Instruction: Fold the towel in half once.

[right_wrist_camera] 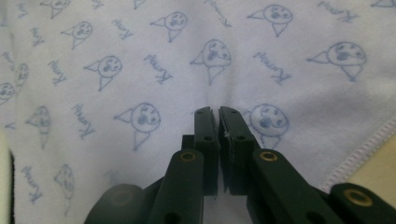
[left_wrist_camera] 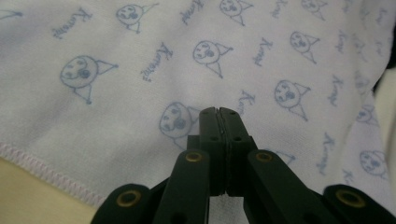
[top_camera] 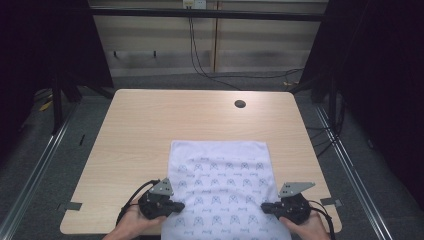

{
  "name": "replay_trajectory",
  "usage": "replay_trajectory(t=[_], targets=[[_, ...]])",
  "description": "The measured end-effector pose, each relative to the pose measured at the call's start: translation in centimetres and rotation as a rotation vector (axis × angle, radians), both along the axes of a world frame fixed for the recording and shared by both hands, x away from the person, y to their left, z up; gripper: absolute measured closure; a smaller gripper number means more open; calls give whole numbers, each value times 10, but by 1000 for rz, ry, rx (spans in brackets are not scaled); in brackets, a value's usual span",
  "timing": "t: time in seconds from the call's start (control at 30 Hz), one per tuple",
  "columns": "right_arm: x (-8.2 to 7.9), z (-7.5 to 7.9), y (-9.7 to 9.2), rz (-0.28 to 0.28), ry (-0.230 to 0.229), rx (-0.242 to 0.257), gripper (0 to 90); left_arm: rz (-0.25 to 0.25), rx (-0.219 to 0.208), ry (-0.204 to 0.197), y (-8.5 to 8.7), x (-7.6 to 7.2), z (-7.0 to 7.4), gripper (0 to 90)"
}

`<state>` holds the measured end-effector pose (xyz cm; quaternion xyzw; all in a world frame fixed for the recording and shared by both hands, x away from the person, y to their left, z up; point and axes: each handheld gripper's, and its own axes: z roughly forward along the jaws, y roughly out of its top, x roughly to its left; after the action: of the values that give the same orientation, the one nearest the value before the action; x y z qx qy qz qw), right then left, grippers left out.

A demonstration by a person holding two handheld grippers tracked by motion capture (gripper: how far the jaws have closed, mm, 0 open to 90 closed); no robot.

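A white cloth [top_camera: 220, 175] printed with small blue faces and words lies flat on the near half of the wooden table [top_camera: 150, 120], and its near edge reaches the table's front edge. My left gripper [top_camera: 177, 205] is at the cloth's left side near the front, and its jaws are shut on the cloth [left_wrist_camera: 140, 51] just inside the stitched hem [left_wrist_camera: 42, 170]. My right gripper [top_camera: 265, 206] is at the right side near the front, shut on the cloth [right_wrist_camera: 140, 51] with a thin white fold between the jaws. Small creases run out from both gripper tips [left_wrist_camera: 218, 112] [right_wrist_camera: 214, 111].
A round dark cable hole [top_camera: 240, 104] sits at the table's far right. Bare wood lies beyond the cloth and to its left. Black cables [top_camera: 200, 65] trail over the floor behind the table. Dark stands flank both sides, and metal rails [top_camera: 40, 165] run along the floor.
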<state>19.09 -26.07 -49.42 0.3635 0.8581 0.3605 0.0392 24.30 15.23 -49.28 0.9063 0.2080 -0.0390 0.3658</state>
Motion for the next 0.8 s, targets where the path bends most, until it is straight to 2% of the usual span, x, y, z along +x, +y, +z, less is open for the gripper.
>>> replay_trajectory(t=[0.07, 0.13, 0.17, 0.2, 0.23, 0.27, 0.33, 0.37, 0.4, 0.43, 0.47, 0.5, 0.53, 0.57, 0.6, 0.67, 0.8], targets=[[-5, 1, 2, 18, 7, -6, 862, -8, 1, 26, 4, -8, 1, 892], [-12, 4, 6, 73, -2, -39, 847, 3, -17, 11, 10, -13, 4, 897], [-12, 4, 8, 81, 1, -42, 828, 15, -34, 11, 14, -12, 6, 896], [-5, 4, 4, 69, 0, -3, 779, 52, -69, 26, 21, -1, 7, 862], [-5, 4, 4, 69, 0, -3, 779, 52, -69, 26, 21, -1, 7, 857], [1, 5, 0, 32, -22, 27, 760, 73, -81, 21, 24, 7, 9, 857], [20, 9, -9, -44, -67, 78, 726, 112, -116, 4, 27, 26, 14, 854], [35, 12, -14, -82, -105, 78, 720, 126, -115, -5, 26, 33, 15, 844], [60, 16, -22, -136, -135, 80, 701, 144, -109, -15, 26, 43, 17, 833], [60, 16, -22, -136, -135, 80, 701, 176, -122, -25, 26, 53, 18, 833], [91, 21, -28, -196, -158, 55, 681, 204, -141, -28, 27, 65, 19, 844], [91, 21, -28, -196, -158, 55, 681, 214, -145, -25, 27, 73, 20, 844], [114, 22, -31, -231, -163, 69, 673, 247, -145, -37, 27, 82, 21, 817], [114, 22, -31, -231, -163, 69, 673, 268, -151, -45, 28, 91, 22, 817], [125, 21, -31, -242, -179, 50, 670, 279, -169, -40, 29, 100, 23, 811], [144, 15, -27, -255, -169, 12, 651, 314, -174, -46, 30, 114, 23, 804], [170, 2, -25, -298, -146, -6, 611, 345, -163, -50, 29, 134, 18, 758]])
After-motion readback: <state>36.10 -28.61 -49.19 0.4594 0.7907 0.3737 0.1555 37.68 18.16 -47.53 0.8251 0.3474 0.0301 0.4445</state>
